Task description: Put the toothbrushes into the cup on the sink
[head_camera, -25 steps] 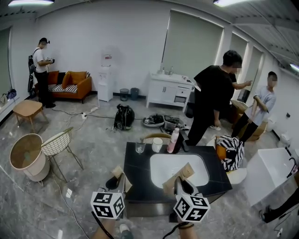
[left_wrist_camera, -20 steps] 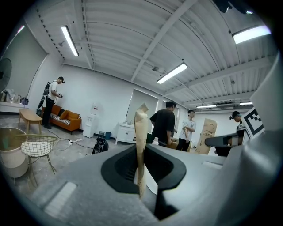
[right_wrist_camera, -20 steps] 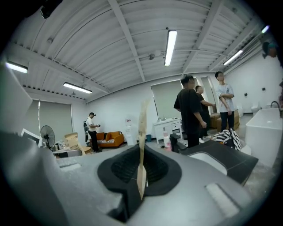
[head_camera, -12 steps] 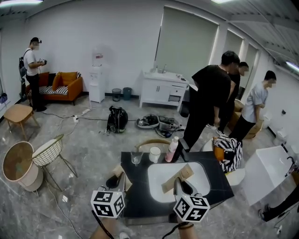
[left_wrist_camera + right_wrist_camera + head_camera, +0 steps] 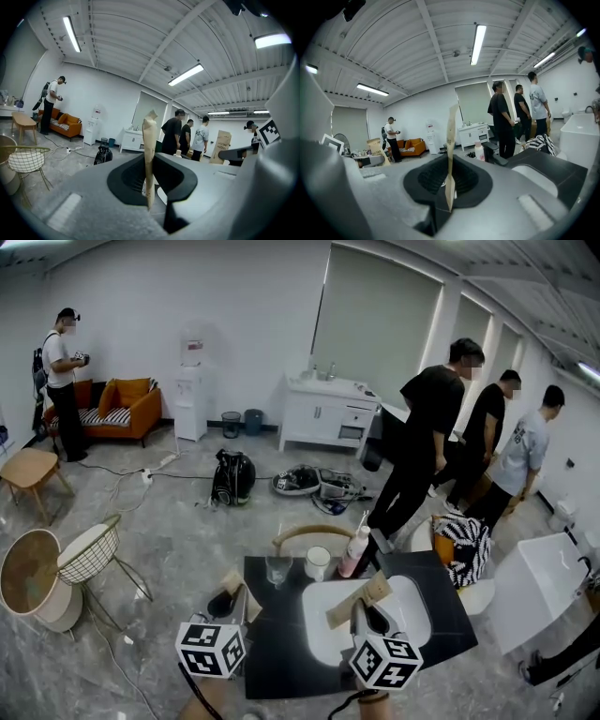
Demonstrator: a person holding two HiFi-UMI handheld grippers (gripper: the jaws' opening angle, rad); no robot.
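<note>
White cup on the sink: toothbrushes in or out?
Out. One paper-wrapped toothbrush is clamped in the left gripper, the other in the right gripper; nothing sticks out of the white cup.

Bare basin ahead; glass and pink bottle close either side of the cup.

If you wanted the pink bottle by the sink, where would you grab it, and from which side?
Around the middle of the pink bottle, coming from the near side over the basin. It stands upright and slim, so its body fits between jaws, and the white cup sits close beside it.
</note>
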